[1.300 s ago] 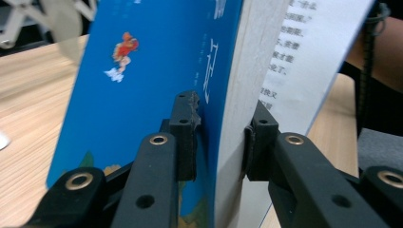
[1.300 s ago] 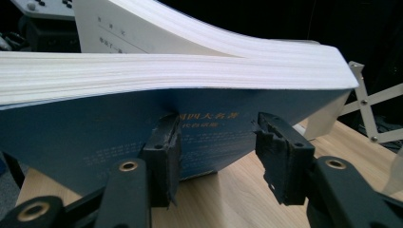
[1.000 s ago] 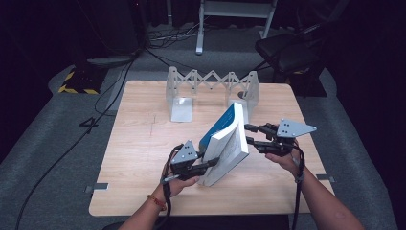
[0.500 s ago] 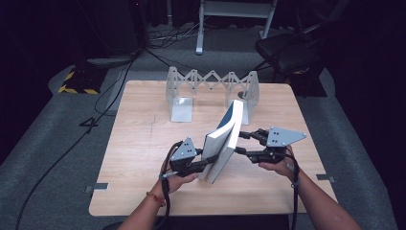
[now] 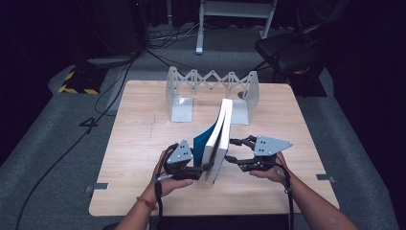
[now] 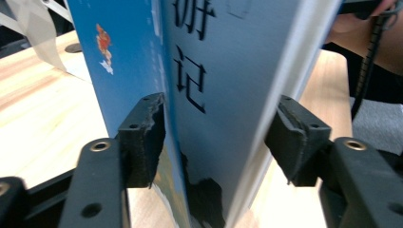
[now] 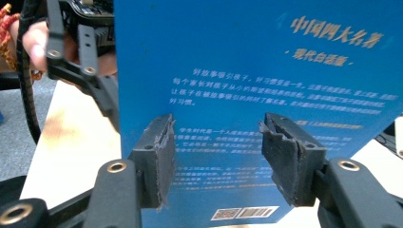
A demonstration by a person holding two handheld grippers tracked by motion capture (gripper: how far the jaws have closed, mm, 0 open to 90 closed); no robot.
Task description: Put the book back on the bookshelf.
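Near the middle of the wooden table (image 5: 143,143), slightly toward its near edge, a thick blue-covered book (image 5: 218,139) stands on its lower edge, almost upright, with its white page block facing the person and its top leaning slightly toward the far edge. The left gripper (image 5: 197,170), held in the person's left hand (image 5: 165,179), meets the book at its lower near corner. In the left gripper view, the two black jaws straddle the spine of the book (image 6: 214,95): the left jaw touches the blue cover, whereas a narrow gap appears to remain between the right jaw and the page edge, so a firm clamp cannot be confirmed. The right gripper (image 5: 233,151), held in the right hand (image 5: 268,172), sits just beside the book on its right side. In the right gripper view, its jaws stand spread apart in front of the back cover of the book (image 7: 256,85), which bears printed text and a barcode; nothing lies between the pads. Whether the jaw tips touch the cover cannot be told. Near the far edge of the table stands a grey metal expandable book rack (image 5: 210,88), with an upright end plate at each side, well apart from both grippers.
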